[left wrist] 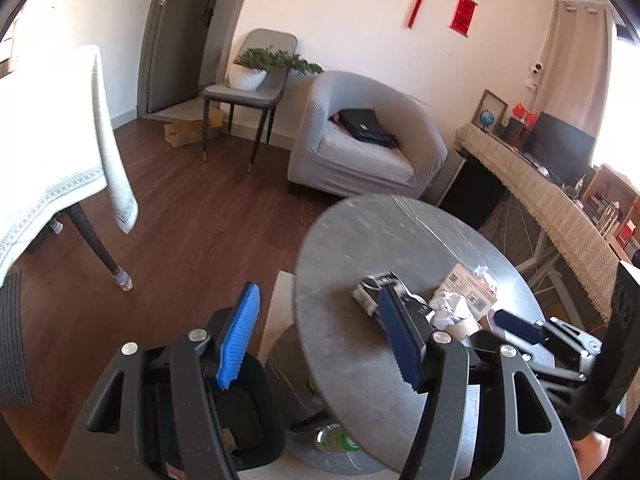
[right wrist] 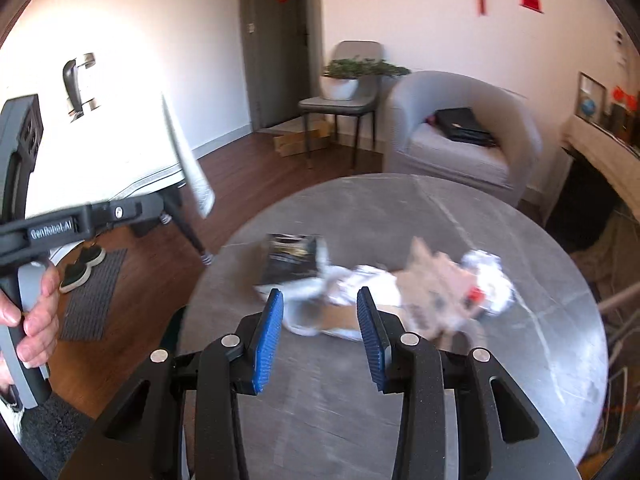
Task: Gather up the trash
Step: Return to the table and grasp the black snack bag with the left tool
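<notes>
Trash lies in a loose cluster on a round grey stone-look table (right wrist: 520,360): a crumpled black and silver foil wrapper (right wrist: 294,258), a crumpled white paper wad (right wrist: 360,288), a torn piece of brown cardboard with printed labels (right wrist: 432,292), and a second white paper ball with a red spot (right wrist: 490,280).

Right tool (right wrist: 320,332), black with blue ribbed pads, hovers above the near part of the table. Its jaws stand moderately apart and nothing is between them. The trash cluster lies just beyond its tips, the white wad straight ahead, the foil wrapper ahead to the left, the cardboard ahead to the right.

Left tool (left wrist: 320,336), of the same build, has its jaws spread wide with nothing gripped. One pad hangs over the wooden floor beside the table edge, the other over the table in front of the foil wrapper (left wrist: 374,286). The trash lies ahead and to the right of it.

In the right wrist view a person's hand (right wrist: 36,316) grips the left tool's handle at the far left.
</notes>
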